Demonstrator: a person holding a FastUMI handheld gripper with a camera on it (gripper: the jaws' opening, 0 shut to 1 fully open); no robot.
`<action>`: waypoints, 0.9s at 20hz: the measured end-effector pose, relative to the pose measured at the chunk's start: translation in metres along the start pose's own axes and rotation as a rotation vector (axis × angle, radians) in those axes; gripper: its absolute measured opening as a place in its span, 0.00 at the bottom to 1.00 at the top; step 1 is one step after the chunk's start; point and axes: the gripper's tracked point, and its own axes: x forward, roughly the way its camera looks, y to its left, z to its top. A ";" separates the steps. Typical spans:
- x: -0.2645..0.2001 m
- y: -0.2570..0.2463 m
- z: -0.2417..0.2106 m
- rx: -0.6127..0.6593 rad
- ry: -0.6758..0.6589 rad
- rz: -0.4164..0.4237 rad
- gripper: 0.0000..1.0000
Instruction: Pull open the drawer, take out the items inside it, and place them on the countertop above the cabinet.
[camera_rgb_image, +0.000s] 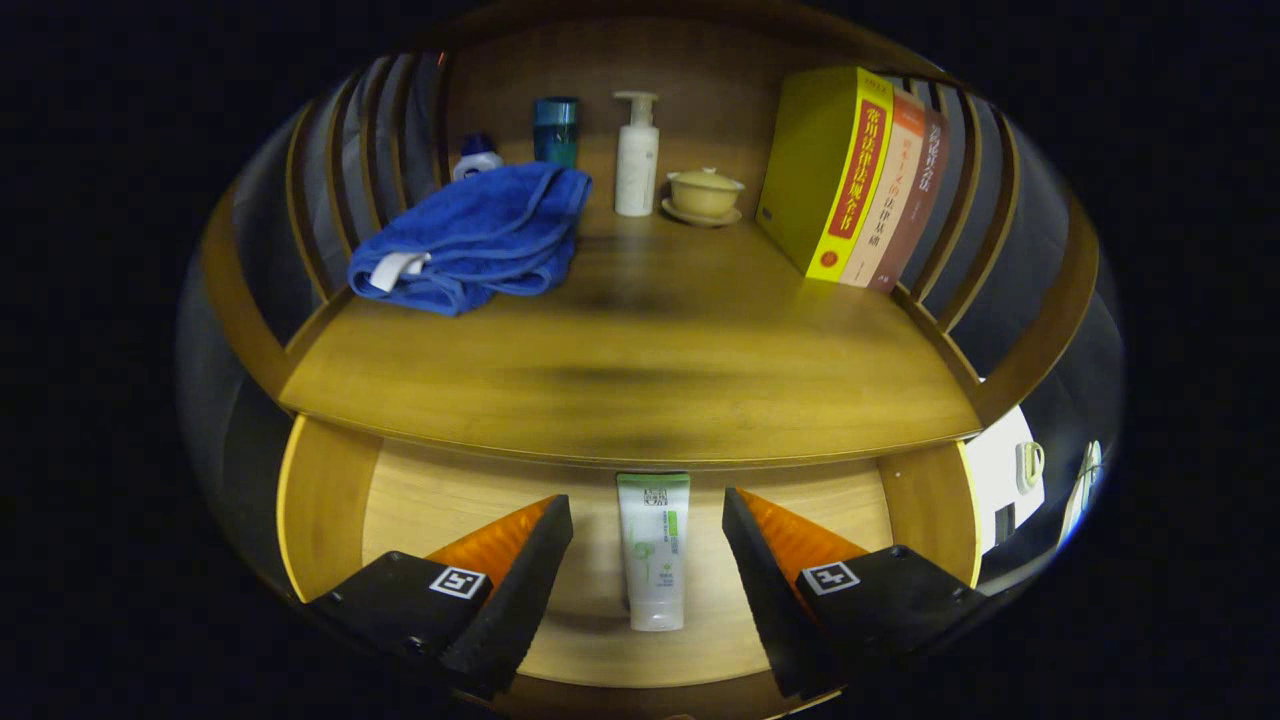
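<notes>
Gripper view looks down over the cabinet. On the worktop (640, 370), at the far left, a blue towel (475, 238) lies crumpled, with a small white bottle (476, 160) and a teal cup (556, 130) behind it. Further right stand a white pump bottle (636, 155) and a lidded yellow bowl on its saucer (704, 194), then three books (860, 180) upright at the far right.

Below the worktop's near edge the drawer (320, 500) is pulled open. The tool (647, 545) hovers over it with its fingers spread wide, touching nothing. Between them lies the tube (654, 550), a white cosmetic tube with green print, lengthwise on the drawer floor, its flat crimped end just under the worktop edge and its cap end nearer the tool.

The tube is probably light, soft-walled and slick, so it may squash or slip. Pinching across its firmer lower body, close to the cap, looks safest.
</notes>
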 end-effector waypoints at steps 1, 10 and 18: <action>0.007 0.002 -0.006 0.000 0.018 0.007 0.99; 0.027 -0.007 -0.056 0.055 0.160 0.014 0.99; 0.040 -0.010 -0.075 0.085 0.220 0.014 0.67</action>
